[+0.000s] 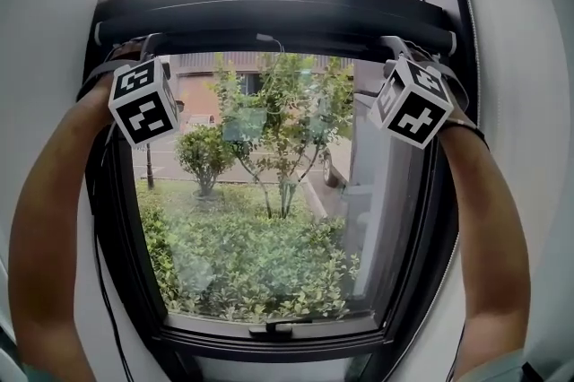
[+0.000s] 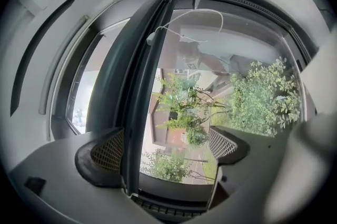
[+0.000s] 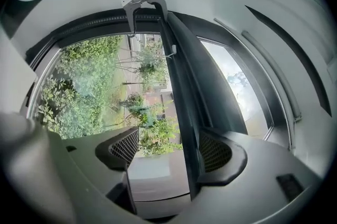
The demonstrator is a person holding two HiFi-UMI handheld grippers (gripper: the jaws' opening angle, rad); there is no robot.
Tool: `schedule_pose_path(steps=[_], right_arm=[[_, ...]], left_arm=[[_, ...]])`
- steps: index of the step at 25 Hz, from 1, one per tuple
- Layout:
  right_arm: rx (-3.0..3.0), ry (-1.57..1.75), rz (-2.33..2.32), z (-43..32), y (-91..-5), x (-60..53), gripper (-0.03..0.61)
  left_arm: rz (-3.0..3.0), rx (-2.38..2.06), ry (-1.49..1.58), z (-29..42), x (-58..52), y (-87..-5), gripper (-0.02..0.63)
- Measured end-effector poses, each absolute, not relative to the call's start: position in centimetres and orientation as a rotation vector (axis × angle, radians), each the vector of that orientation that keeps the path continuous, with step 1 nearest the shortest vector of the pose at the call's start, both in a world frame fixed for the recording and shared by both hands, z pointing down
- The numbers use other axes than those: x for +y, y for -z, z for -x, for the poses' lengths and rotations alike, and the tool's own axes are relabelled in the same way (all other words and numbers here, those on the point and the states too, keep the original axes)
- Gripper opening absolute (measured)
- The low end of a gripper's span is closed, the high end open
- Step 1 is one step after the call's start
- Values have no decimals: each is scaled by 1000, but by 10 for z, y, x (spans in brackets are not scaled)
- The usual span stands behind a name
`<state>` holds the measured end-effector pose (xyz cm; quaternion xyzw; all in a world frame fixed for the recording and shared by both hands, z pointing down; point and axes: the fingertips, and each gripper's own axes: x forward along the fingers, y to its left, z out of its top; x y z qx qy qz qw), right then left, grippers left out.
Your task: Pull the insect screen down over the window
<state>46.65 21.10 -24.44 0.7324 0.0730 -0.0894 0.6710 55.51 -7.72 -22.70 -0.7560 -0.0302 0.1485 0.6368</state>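
- The dark insect screen bar [image 1: 269, 21] lies across the top of the window [image 1: 269, 342], high up by the frame's upper edge
- The glass beneath the bar is uncovered, and shrubs [image 1: 260, 268] and a small tree [image 1: 282, 125] show through it
- A thin white cord [image 1: 266, 38] hangs at the middle of the bar
- The left gripper [image 2: 168, 148] is at the bar's left end with its jaws spread wide; the bar runs between them close along one pad, with open space to the other, so nothing is clamped
- The right gripper [image 3: 169, 152] is at the bar's right end, its jaws likewise wide apart; the bar passes between them hard by one pad and clear of the other, not squeezed
- The left marker cube [image 1: 143, 102] and the right marker cube [image 1: 411, 102] bear black-and-white square code patterns, the only print that can be made out
- The left forearm [image 1: 45, 219] and the right forearm [image 1: 493, 237] reach up along the two sides of the frame
- A dark latch handle [image 1: 273, 329] sits at the middle of the lower frame
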Motion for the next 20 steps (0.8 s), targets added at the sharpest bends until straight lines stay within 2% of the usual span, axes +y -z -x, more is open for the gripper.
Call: schedule_pose_path(steps=[20], right_arm=[[175, 199, -1608, -478, 243, 204, 337]], left_arm=[[1678, -27, -294, -576, -87, 226, 499]])
